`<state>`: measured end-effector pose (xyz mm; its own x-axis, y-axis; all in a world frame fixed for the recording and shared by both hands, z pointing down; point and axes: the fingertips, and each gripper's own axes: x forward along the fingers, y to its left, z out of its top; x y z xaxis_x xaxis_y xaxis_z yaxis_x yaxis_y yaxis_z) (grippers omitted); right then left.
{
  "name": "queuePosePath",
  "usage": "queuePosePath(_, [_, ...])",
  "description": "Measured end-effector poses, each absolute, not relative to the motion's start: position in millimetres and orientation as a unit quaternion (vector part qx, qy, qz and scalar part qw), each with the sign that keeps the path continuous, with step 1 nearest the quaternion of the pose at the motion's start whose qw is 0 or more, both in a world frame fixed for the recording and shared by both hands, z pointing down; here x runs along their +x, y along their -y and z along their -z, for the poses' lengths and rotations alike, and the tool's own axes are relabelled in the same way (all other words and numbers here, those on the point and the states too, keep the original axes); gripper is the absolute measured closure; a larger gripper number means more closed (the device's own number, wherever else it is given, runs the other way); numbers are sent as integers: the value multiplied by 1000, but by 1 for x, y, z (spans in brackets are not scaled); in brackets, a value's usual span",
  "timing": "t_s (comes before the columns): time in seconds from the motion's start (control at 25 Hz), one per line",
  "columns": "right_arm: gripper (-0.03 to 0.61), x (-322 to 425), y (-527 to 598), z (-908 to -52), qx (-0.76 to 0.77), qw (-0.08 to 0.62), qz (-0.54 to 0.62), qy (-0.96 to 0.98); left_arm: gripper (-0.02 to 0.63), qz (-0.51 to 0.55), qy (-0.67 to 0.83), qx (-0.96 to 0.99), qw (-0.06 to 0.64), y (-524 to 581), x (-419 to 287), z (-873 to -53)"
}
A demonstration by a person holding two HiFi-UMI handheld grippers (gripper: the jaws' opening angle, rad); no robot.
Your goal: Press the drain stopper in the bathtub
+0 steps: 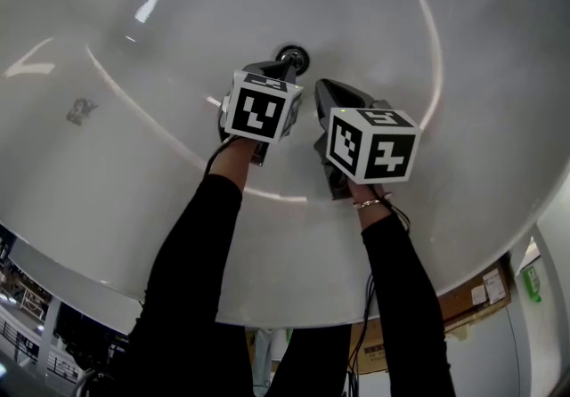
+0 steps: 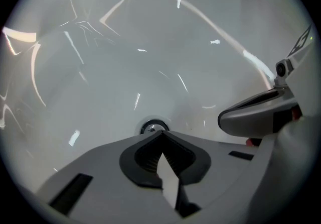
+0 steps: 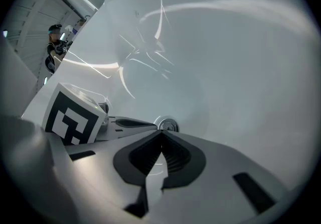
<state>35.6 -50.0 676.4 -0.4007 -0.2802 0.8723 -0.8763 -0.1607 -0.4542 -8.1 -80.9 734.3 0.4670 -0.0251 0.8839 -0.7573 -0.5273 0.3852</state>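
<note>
left tongs [image 2: 161,136] are seen closed tip to tip, nothing held | right tongs [image 3: 161,136] are likewise closed and empty, alongside | drain stopper [image 1: 292,57] is set in the bathtub [image 1: 445,164] floor, just beyond the left tips | step judged: final approach, contact not discernible | next: left tips to be pushed straight down onto the stopper's centre

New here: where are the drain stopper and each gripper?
drain stopper [image 1: 292,56]: head view, its metal top.
left gripper [image 2: 161,133]: left gripper view, closed jaw tips.
right gripper [image 3: 161,132]: right gripper view, closed jaw tips.
</note>
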Motion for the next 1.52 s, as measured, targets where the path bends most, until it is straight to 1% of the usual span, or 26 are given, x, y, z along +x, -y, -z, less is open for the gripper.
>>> queuePosePath(0.48, [577,22,61,-638,488,247,-569,615,607,-430,263,762,407,85,-14,-689])
queuePosePath(0.92, [577,28,60,-602,494,243,-555,624,607,-413,277,768,404,90,-17,-644])
queuePosePath(1.52, [577,37,56,-551,509,233,-544,626,607,-395,287,782,386,91,-38,-568])
